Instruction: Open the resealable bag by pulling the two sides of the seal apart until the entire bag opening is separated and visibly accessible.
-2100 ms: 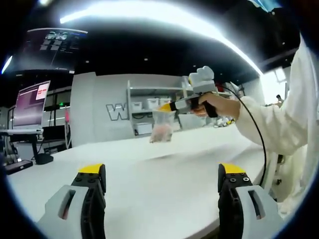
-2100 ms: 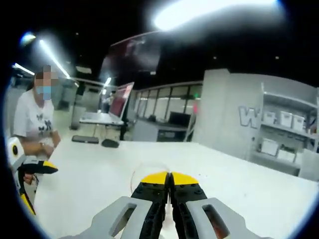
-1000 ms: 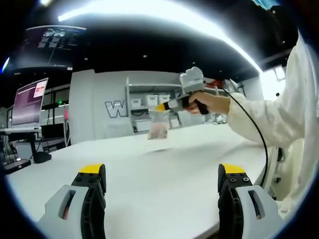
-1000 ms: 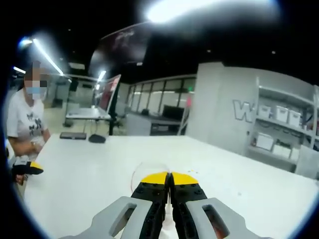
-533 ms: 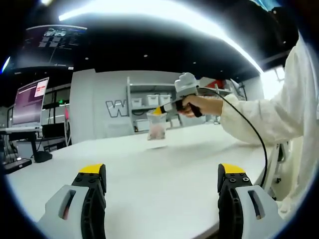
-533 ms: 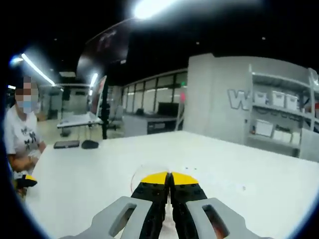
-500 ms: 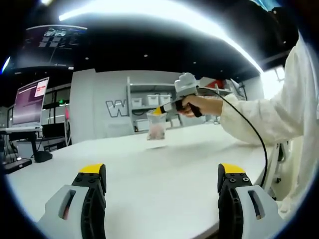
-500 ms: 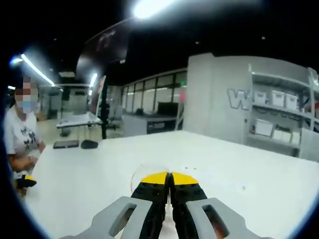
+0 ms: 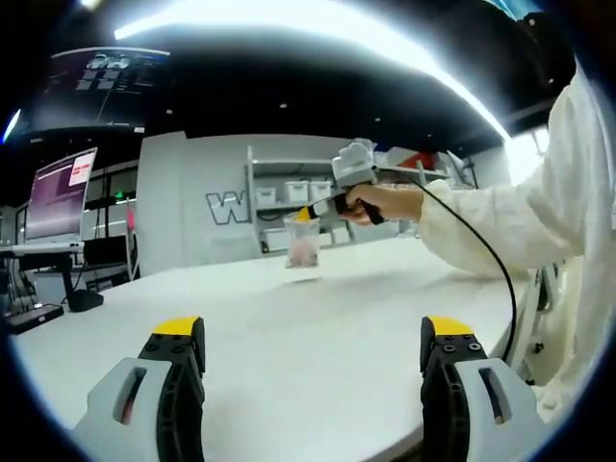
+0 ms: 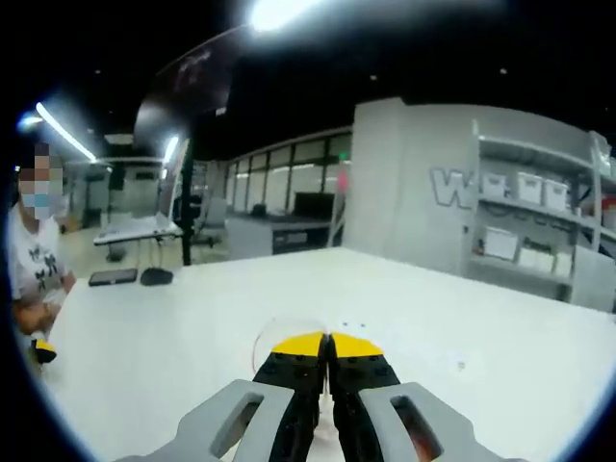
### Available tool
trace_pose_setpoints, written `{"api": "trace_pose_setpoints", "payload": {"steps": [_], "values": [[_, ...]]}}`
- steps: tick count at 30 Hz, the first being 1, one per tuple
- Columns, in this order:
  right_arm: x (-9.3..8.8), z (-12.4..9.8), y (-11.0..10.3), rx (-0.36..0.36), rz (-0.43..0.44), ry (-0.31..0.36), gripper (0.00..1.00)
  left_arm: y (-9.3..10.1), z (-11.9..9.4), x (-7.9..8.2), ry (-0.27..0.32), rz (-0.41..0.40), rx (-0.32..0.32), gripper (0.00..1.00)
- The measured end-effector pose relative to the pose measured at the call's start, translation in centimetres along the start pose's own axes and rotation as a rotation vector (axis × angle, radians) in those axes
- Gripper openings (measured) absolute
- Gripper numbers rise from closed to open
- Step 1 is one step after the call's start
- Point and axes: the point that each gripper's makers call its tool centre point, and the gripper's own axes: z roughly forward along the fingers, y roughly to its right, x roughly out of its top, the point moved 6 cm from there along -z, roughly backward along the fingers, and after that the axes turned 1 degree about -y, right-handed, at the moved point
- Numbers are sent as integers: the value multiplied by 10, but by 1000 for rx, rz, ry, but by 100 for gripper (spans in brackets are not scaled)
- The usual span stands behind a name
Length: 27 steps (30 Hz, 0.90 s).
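While the right hand-held gripper pinches the top edge of the resealable bag and holds it hanging just above the far side of the desk, the task looks barely begun — the seal appears still together, and only one side is gripped. In its own view the right hand-held gripper has its jaws pressed together on the clear bag. The left hand-held gripper stands wide and empty, well apart from the bag, so it has yet to take the other side. Compared with two seconds ago, the bag sits slightly farther off and lower toward the desk — the left has not closed in.
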Motion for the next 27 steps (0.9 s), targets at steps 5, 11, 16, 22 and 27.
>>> {"api": "trace_pose_setpoints", "payload": {"steps": [5,11,16,22,27], "values": [[-3,6,6,-12,12,-19,0,-1,1,0,4,-8,0,91],[-6,13,13,-29,29,-24,0,-3,3,0,-2,-2,2,91],[-8,18,17,-40,37,-30,0,-3,4,1,-4,10,3,91],[-9,28,25,-60,43,-40,0,-3,5,-1,-6,-1,3,91],[-9,33,30,-84,35,-44,0,-5,6,-3,-11,-4,5,91]]}}
